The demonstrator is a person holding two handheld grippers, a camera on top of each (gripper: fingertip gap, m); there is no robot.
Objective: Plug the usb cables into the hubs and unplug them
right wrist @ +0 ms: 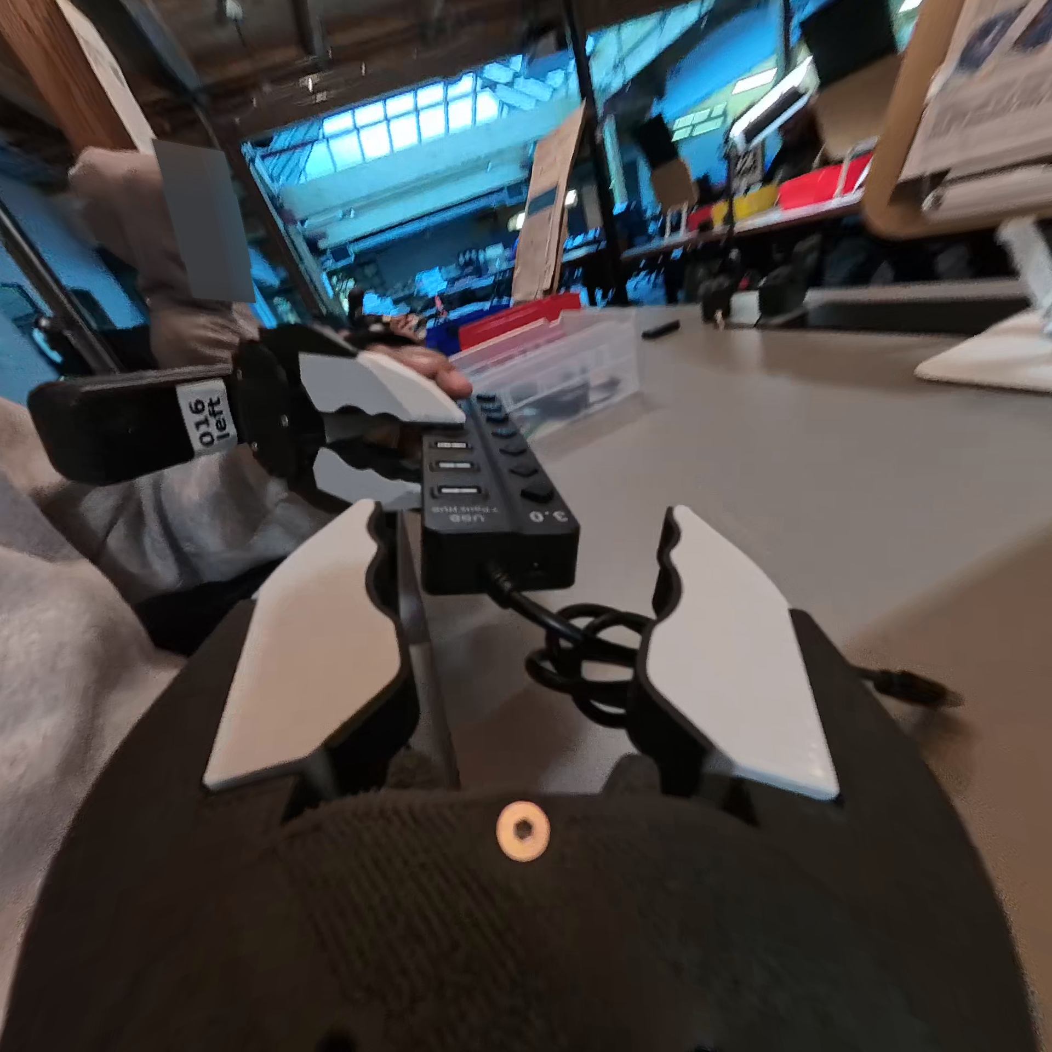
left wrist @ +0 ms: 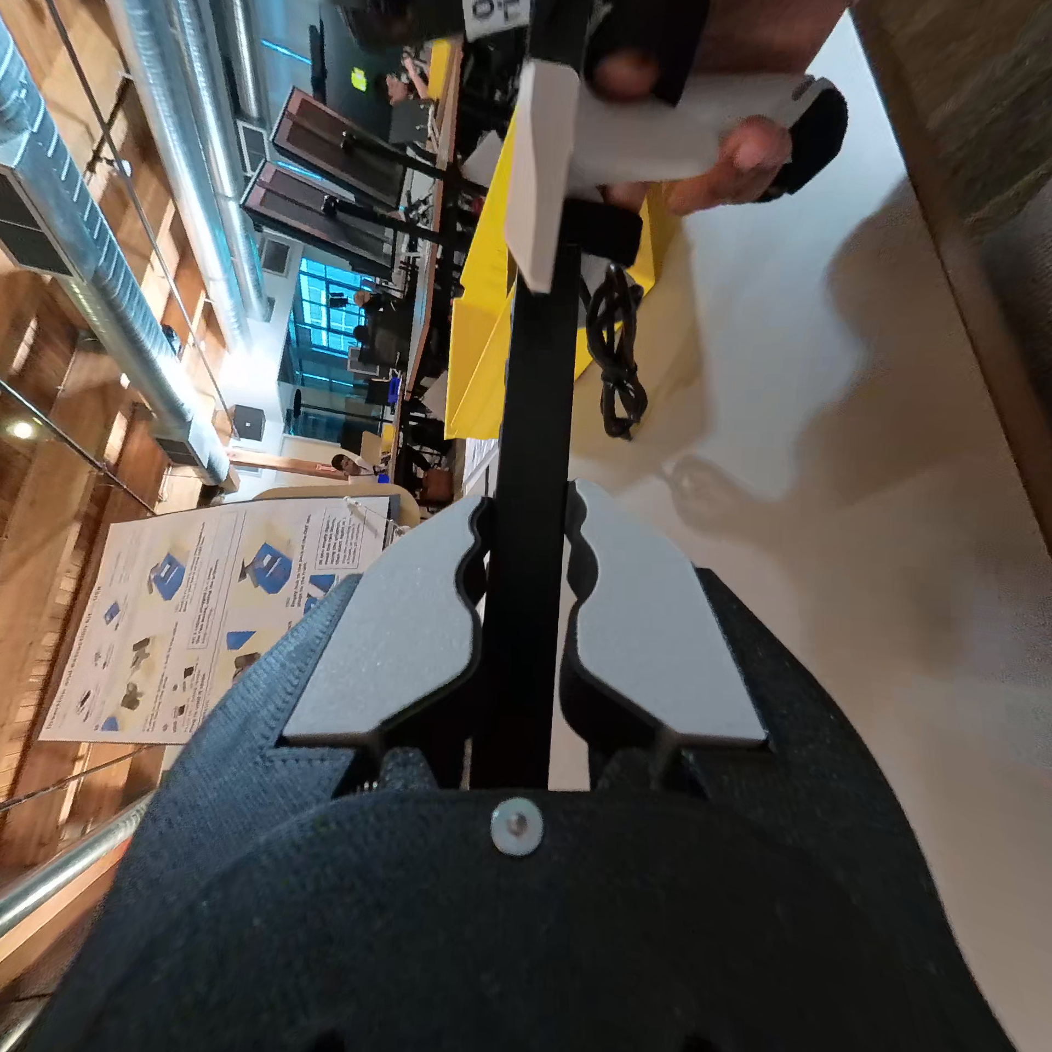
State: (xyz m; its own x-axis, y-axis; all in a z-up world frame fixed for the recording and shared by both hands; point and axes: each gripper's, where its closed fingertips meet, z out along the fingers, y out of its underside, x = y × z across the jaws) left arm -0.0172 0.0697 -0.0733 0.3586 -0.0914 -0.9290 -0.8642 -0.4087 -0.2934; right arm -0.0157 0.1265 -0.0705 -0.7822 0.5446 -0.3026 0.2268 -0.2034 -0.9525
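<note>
A long black USB hub (right wrist: 495, 501) with a row of ports and buttons is held just above the grey table (right wrist: 797, 455). My left gripper (right wrist: 438, 455) is shut on the hub's far half, one finger above it and one below. In the left wrist view the hub (left wrist: 529, 398) runs as a black bar between the closed left gripper (left wrist: 529, 501). My right gripper (right wrist: 524, 512) is open, its jaws either side of the hub's near end. The hub's coiled black cable (right wrist: 592, 660) lies between them, also visible in the left wrist view (left wrist: 615, 353). A black plug (right wrist: 911, 689) lies on the table to the right.
A clear plastic box (right wrist: 558, 364) stands behind the hub, with red bins beyond it. A white stand (right wrist: 996, 353) is at the far right. A yellow bin (left wrist: 484, 341) and a printed sheet (left wrist: 199, 615) show in the left wrist view. Tip to tip, the grippers are about 7 cm apart.
</note>
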